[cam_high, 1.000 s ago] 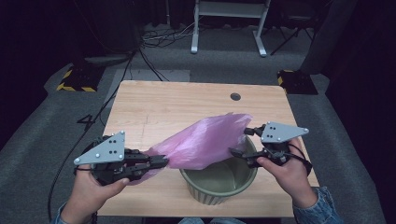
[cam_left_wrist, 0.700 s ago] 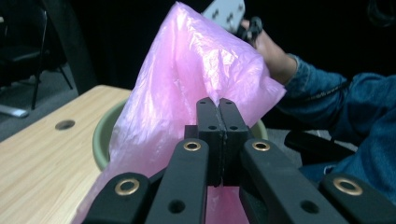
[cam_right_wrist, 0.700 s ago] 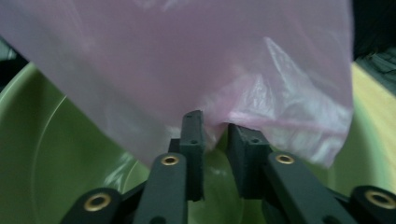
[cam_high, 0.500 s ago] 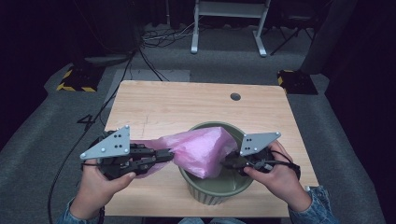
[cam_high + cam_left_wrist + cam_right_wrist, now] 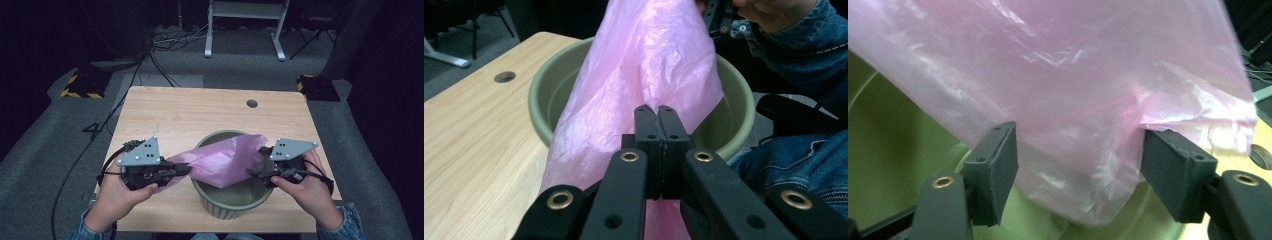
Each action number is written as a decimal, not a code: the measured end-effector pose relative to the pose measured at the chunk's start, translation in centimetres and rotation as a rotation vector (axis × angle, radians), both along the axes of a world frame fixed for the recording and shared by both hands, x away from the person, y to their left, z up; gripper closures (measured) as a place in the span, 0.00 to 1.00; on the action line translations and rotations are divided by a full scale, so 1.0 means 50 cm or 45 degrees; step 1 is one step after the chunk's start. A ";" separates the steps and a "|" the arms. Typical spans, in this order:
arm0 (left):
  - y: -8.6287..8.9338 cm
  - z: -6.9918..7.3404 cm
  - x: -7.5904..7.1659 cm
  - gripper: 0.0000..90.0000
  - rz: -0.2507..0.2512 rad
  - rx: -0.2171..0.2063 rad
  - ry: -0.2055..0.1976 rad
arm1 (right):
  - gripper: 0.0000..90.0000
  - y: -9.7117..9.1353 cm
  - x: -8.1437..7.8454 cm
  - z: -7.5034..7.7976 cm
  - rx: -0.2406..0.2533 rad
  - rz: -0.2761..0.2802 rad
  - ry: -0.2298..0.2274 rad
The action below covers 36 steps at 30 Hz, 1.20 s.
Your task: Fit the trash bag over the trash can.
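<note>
One green bucket [image 5: 227, 200] stands on the wooden tabletop [image 5: 200, 115], near the edge closest to the person, and one pink plastic bag [image 5: 225, 160] is stretched across its mouth from the left rim to the right rim. There are two tongs, one in each hand, and one round hole [image 5: 252, 103] in the tabletop beyond the bucket.

The high view gives the whole layout: the left tongs [image 5: 182, 169] just left of the bucket, the right tongs [image 5: 254, 173] over its right rim, and the bag sagging between them above the opening. The left gripper view adds the inside wall of the bucket [image 5: 724, 120] behind the bag [image 5: 644, 75] and the person's denim sleeve [image 5: 794, 35] beyond the bucket's far rim. The right gripper view shows the film [image 5: 1073, 90] at close range, hanging over the bucket's green interior [image 5: 893, 145].

The left tongs [image 5: 657, 114] are pressed fully together, pinching an edge of the bag just outside the bucket's left rim. The right tongs [image 5: 1078, 165] stand wide apart and have just been opening; a fold of the bag hangs between the two pads [image 5: 998, 165], brushing their inner faces, but it is not squeezed.
</note>
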<state>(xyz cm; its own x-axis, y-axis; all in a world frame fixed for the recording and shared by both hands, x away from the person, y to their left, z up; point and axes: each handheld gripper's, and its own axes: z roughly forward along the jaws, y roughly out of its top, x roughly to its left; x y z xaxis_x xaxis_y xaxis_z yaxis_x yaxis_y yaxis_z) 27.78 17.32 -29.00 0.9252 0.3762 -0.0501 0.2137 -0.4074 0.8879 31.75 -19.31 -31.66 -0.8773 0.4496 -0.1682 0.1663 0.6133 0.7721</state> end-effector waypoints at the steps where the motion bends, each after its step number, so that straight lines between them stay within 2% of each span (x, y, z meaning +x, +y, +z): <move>1: 0.006 0.001 -0.002 1.00 0.007 -0.007 0.005 | 0.35 -0.006 0.000 0.001 0.011 -0.009 -0.001; 5: 0.034 0.000 -0.014 1.00 0.028 -0.012 0.014 | 0.36 -0.034 -0.005 0.008 0.060 -0.045 0.004; 8: 0.042 -0.001 -0.021 1.00 0.035 -0.002 0.018 | 0.36 -0.049 -0.007 0.013 0.073 -0.077 -0.005; 11: 0.047 -0.001 -0.030 1.00 0.026 0.004 0.028 | 0.38 -0.073 -0.009 0.031 0.146 -0.130 -0.061; 12: 0.047 -0.001 -0.030 1.00 0.026 0.004 0.028 | 0.38 -0.073 -0.009 0.031 0.146 -0.130 -0.061; 13: 0.042 0.000 -0.029 1.00 0.011 0.007 0.031 | 0.38 -0.073 -0.007 0.038 0.173 -0.139 -0.088; 15: 0.031 -0.001 -0.027 1.00 -0.013 0.008 0.045 | 0.39 -0.065 -0.003 0.042 0.188 -0.132 -0.099; 19: 0.010 -0.001 -0.020 0.99 -0.040 0.039 0.058 | 0.39 -0.046 0.005 0.040 0.185 -0.109 -0.099; 20: -0.005 -0.001 -0.012 0.99 -0.045 0.070 0.063 | 0.39 -0.037 0.008 0.036 0.182 -0.096 -0.094; 22: -0.020 0.000 -0.003 0.98 -0.042 0.090 0.067 | 0.39 -0.035 0.009 0.034 0.185 -0.093 -0.092; 26: -0.047 -0.001 0.015 0.99 -0.040 0.123 0.068 | 0.39 -0.048 0.004 0.034 0.195 -0.107 -0.097; 28: -0.052 -0.002 0.018 0.98 -0.036 0.124 0.067 | 0.39 -0.054 0.002 0.033 0.198 -0.114 -0.099; 31: -0.082 -0.007 0.032 0.97 -0.035 0.126 0.046 | 0.39 -0.071 -0.002 0.027 0.208 -0.138 -0.094; 32: -0.082 -0.007 0.032 0.96 -0.035 0.126 0.046 | 0.39 -0.077 -0.003 0.026 0.215 -0.140 -0.095; 34: -0.103 -0.012 0.041 0.92 -0.041 0.122 0.027 | 0.38 -0.083 -0.005 0.025 0.221 -0.146 -0.092; 35: -0.112 -0.014 0.044 0.87 -0.027 0.103 0.005 | 0.38 -0.087 -0.006 0.024 0.225 -0.149 -0.095; 36: -0.117 -0.015 0.046 0.77 -0.016 0.091 -0.015 | 0.38 -0.091 -0.007 0.023 0.227 -0.152 -0.094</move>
